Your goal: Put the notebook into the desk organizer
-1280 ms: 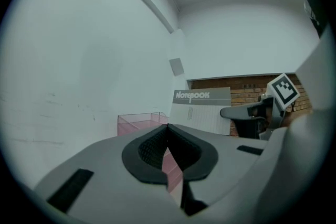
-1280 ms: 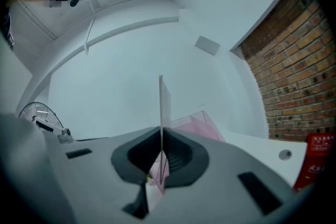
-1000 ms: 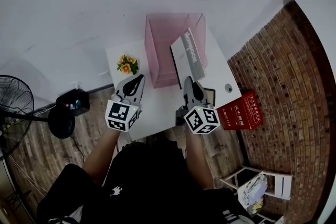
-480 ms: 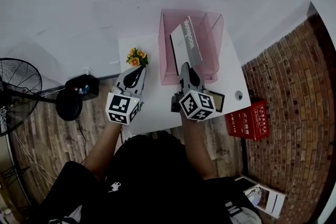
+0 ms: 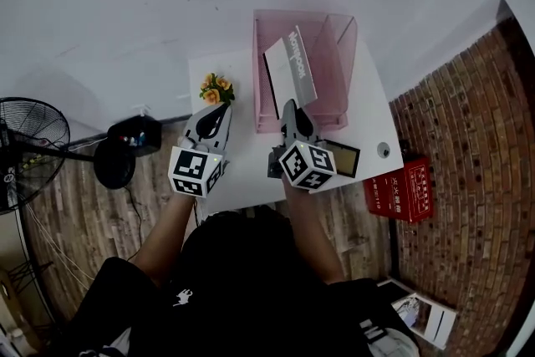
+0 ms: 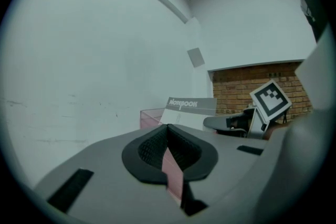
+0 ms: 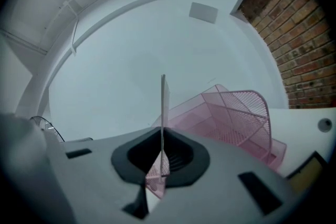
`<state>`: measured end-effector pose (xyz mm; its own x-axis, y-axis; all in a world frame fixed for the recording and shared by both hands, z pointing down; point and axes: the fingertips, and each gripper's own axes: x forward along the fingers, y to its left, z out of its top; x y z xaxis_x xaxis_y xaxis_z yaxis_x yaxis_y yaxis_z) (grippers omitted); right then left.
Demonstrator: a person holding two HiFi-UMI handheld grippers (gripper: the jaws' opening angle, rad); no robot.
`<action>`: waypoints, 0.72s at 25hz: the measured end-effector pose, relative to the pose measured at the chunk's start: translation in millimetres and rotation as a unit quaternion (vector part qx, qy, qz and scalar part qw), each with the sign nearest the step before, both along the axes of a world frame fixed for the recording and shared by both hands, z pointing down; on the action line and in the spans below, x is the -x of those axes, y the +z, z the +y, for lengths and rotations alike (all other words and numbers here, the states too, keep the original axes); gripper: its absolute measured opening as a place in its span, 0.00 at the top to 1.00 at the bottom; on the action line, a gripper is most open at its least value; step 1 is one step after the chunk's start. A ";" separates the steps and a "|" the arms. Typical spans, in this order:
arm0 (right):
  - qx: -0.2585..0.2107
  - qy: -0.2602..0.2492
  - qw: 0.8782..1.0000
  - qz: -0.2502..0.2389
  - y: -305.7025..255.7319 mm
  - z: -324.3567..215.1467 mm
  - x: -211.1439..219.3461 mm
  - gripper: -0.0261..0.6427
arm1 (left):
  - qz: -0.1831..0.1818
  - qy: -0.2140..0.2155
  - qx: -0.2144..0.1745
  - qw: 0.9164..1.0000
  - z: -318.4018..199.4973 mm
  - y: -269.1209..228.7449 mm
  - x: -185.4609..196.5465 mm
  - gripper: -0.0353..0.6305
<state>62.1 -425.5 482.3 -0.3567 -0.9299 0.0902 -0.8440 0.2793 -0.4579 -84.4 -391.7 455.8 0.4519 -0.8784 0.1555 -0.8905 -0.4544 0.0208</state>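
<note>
right gripper (image 5: 289, 108): fingers squeezed shut on the notebook's (image 5: 289, 69) thin edge | notebook: held up on its edge over the front left of the pink organizer (image 5: 341, 71) on the white table (image 5: 242, 171) | left gripper (image 5: 222, 111): fingers closed together, holding nothing, near the yellow flowers (image 5: 215, 89)

The white-and-grey notebook (image 5: 288, 69), clamped upright in the right gripper (image 5: 289, 104), now stands further left over the pink wire-mesh desk organizer (image 5: 338, 84). More of the mesh lies right of the fingers than a second ago.
</note>
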 end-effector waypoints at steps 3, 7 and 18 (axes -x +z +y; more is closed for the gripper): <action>0.004 0.003 1.000 0.014 4.8 1.6 -5.4 0.94 | -0.001 0.005 0.001 1.000 -1.1 2.0 -6.4 0.94; 0.012 0.000 0.999 0.041 11.3 3.6 -7.9 0.91 | 0.000 0.015 0.002 1.000 -1.4 2.4 -14.4 0.94; 0.034 -0.021 0.997 0.074 18.4 10.5 -17.0 0.86 | 0.001 0.035 0.000 0.999 1.7 3.4 -29.1 0.94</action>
<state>79.1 -415.0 500.7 -0.3734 -0.9045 0.2060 -0.8916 0.2886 -0.3490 -55.3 -390.0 459.2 0.5128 -0.8443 0.1555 -0.8563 -0.5159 0.0226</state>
